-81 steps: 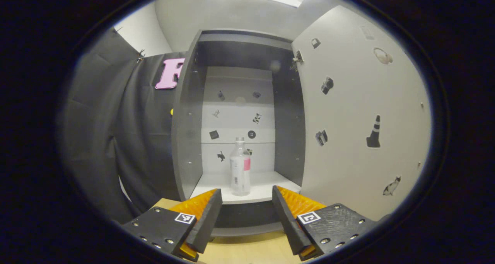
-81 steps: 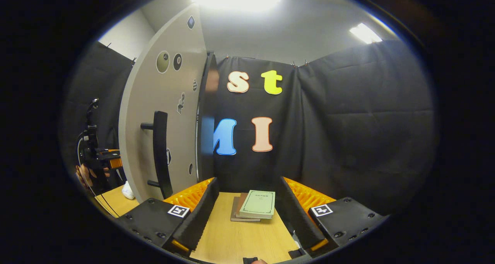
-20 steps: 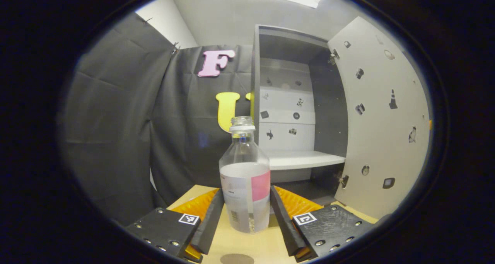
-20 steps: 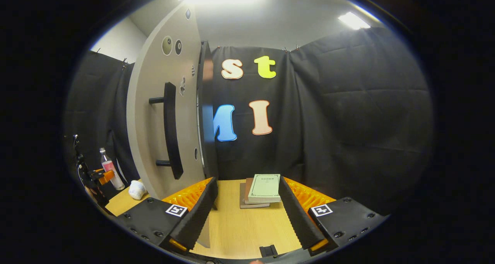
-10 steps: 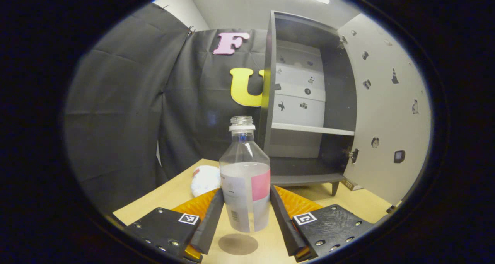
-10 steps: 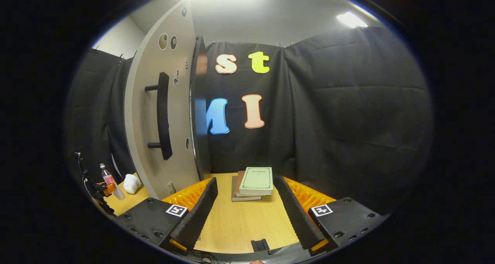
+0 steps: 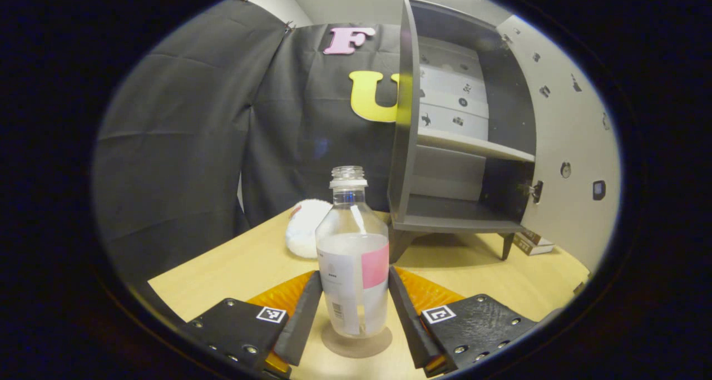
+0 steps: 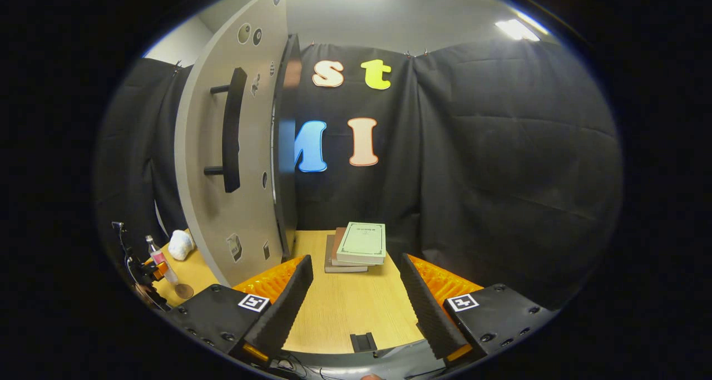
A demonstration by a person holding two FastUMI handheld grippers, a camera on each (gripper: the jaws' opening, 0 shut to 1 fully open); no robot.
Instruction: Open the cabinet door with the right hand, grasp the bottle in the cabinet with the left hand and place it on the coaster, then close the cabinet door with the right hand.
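Recording booth: black cloth walls (image 8: 500,146), wooden table (image 8: 339,307).

My left gripper view sits low over the counter (image 7: 233,269) and looks forward along its own fingers (image 7: 303,319), very close to the bottle (image 7: 352,269) between them, with the open cabinet (image 7: 445,146) farther back to the right. My right gripper view also rides low, facing the booth's back wall over a stack of books (image 8: 356,246) a little way off, its fingers (image 8: 283,302) spread at the bottom. It sees the outer face of the cabinet door (image 8: 233,146) at its left. Both views share the counter, the door, the bottle (image 8: 158,257) and a white soft lump (image 7: 306,235) (image 8: 179,244), which look small and far at the right view's left edge.
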